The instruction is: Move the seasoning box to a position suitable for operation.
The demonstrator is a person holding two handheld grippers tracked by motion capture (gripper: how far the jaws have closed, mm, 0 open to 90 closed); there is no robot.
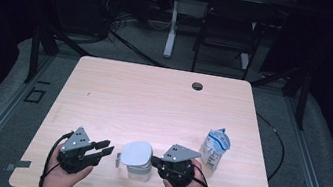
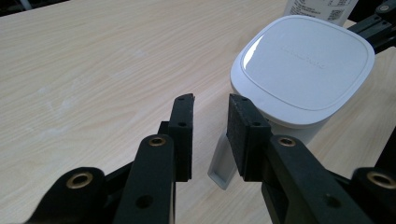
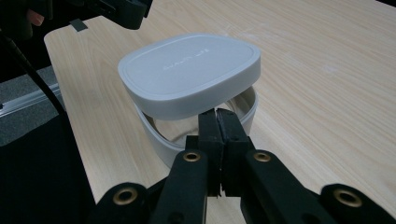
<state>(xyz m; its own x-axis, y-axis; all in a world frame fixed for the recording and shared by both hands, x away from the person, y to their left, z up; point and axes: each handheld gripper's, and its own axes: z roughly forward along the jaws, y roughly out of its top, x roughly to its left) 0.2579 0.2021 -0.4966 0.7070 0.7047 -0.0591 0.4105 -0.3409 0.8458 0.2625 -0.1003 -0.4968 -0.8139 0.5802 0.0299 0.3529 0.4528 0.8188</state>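
**Right tongs pinch the container rim, left tongs stand apart**

Nearest the camera, two hands reach in from the bottom edge, each holding tongs over the near edge of the pale wooden worktop [image 1: 154, 96]. The left tongs [image 1: 104, 147] point rightwards at the container [image 1: 137, 166] with their jaws apart and nothing between them. In the left gripper view a grey latch tab [image 2: 223, 161] on the container's side lies just beyond the gap, untouched.

The container, clear-walled, stands between the two tongs near the front edge. Its white lid [image 3: 189, 70] sits tilted on top, lifted at one side so the rim shows beneath.

The right tongs [image 3: 219, 122] are pressed together on that rim [image 3: 156, 135], just under the lid's raised edge.

Farther right, near the right hand, a crumpled plastic bottle [image 1: 215, 149] stands upright.
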